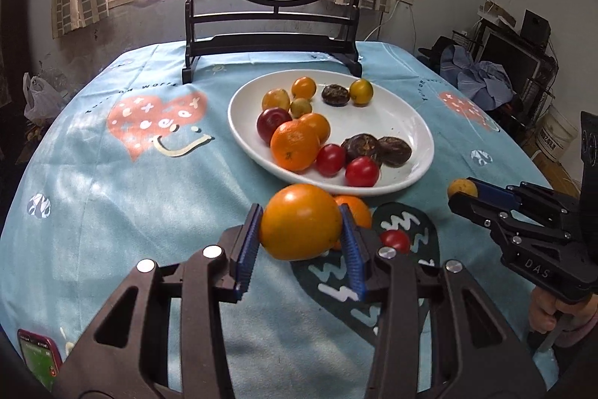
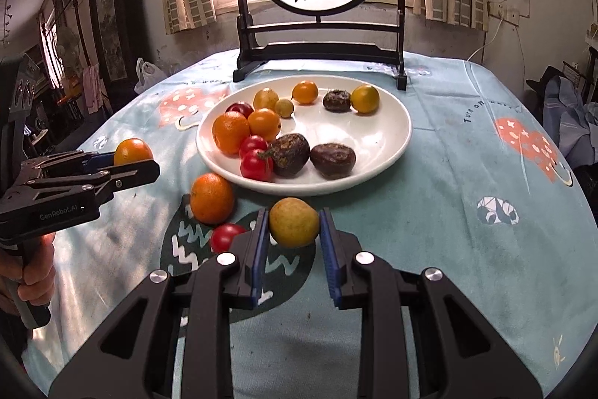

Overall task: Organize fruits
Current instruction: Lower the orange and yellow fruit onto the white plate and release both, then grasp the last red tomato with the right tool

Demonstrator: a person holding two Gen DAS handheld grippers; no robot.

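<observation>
My left tool (image 1: 301, 236) grips an orange (image 1: 301, 221), my right tool (image 2: 293, 234) a yellow fruit (image 2: 294, 221), plate (image 1: 411, 122) at twelve o'clock.

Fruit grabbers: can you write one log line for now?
left gripper: shut on orange | right gripper: shut on yellow fruit | plate: fruit inside

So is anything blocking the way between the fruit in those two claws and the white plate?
Nothing visible blocks it. The left claw holds an orange fruit, the right claw a yellow fruit, both just short of the plate's near rim. A loose orange and tomato lie off to the side.
</observation>
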